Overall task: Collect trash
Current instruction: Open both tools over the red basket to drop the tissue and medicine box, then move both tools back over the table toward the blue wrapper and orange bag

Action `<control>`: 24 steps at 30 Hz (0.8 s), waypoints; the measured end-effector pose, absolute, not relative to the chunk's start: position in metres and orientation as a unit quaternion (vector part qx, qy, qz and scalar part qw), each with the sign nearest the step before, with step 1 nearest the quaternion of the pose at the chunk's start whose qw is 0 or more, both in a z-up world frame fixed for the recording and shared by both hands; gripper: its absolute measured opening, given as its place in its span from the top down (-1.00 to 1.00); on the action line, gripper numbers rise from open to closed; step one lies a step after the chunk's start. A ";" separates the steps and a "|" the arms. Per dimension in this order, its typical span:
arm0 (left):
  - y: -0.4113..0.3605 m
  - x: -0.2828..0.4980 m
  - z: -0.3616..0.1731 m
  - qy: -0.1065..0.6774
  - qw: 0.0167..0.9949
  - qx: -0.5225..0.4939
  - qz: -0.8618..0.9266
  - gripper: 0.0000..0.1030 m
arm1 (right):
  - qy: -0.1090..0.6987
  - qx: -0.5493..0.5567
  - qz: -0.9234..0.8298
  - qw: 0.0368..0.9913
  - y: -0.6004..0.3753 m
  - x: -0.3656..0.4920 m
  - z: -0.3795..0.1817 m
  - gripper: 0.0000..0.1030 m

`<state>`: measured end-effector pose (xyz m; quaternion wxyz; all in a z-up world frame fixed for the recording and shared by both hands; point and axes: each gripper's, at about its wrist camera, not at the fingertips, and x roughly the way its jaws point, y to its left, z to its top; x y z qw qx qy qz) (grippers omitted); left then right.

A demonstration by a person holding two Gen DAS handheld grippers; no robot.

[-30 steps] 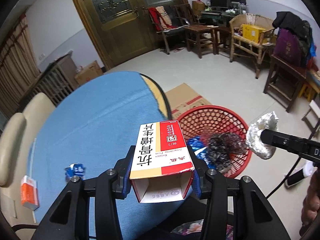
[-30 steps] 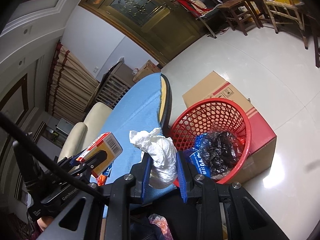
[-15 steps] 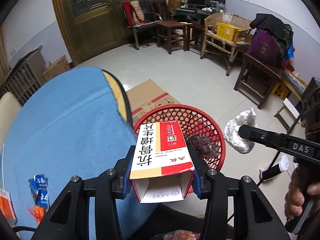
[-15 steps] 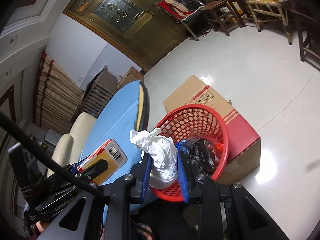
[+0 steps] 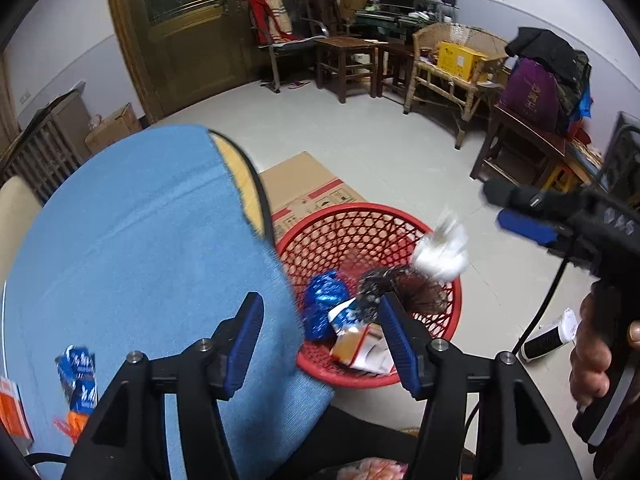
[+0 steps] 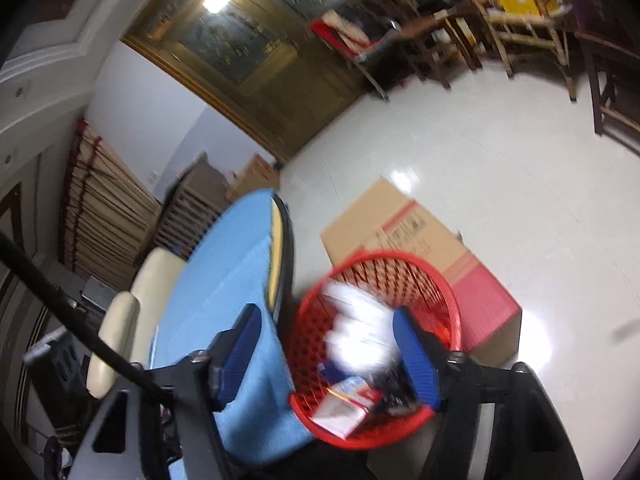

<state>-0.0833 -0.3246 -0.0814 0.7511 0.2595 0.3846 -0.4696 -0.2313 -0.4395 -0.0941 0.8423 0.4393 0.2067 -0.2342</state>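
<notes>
Left wrist view: the left gripper hangs with jaws spread and empty above the red basket, where the medicine box already lies; a white crumpled wad blurs in mid-air over the rim. Wrappers remain on the blue table.

Right wrist view: the right gripper is also wide open, the wad dropping between its fingers. The drop-off looks nearly complete; next, a reach to the table's wrappers.

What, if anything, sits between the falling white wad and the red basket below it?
Nothing visible. The white wad, blurred in mid-air, is over the red basket mouth, which is open. The right gripper and left gripper are both open, and neither is beneath it.
</notes>
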 end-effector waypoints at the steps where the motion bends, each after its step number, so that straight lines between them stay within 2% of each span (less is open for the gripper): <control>1: -0.322 -0.082 -0.081 0.387 0.752 0.255 -0.469 -0.19 | 0.201 0.432 -0.234 0.847 -0.438 -0.232 -0.091 -0.41; 5: -0.287 -0.075 -0.075 0.386 0.768 0.234 -0.454 -0.19 | 0.188 0.418 -0.221 0.861 -0.429 -0.235 -0.078 -0.41; 13: -0.165 -0.043 -0.069 0.384 0.836 0.182 -0.348 -0.24 | 0.198 0.377 -0.203 0.882 -0.402 -0.230 -0.061 -0.41; 18: -0.076 -0.015 -0.066 0.391 0.875 0.139 -0.250 -0.24 | 0.221 0.365 -0.180 0.886 -0.383 -0.210 -0.062 -0.41; 24: -0.010 0.003 -0.062 0.384 0.900 0.092 -0.185 -0.30 | 0.264 0.334 -0.135 0.895 -0.345 -0.170 -0.056 -0.41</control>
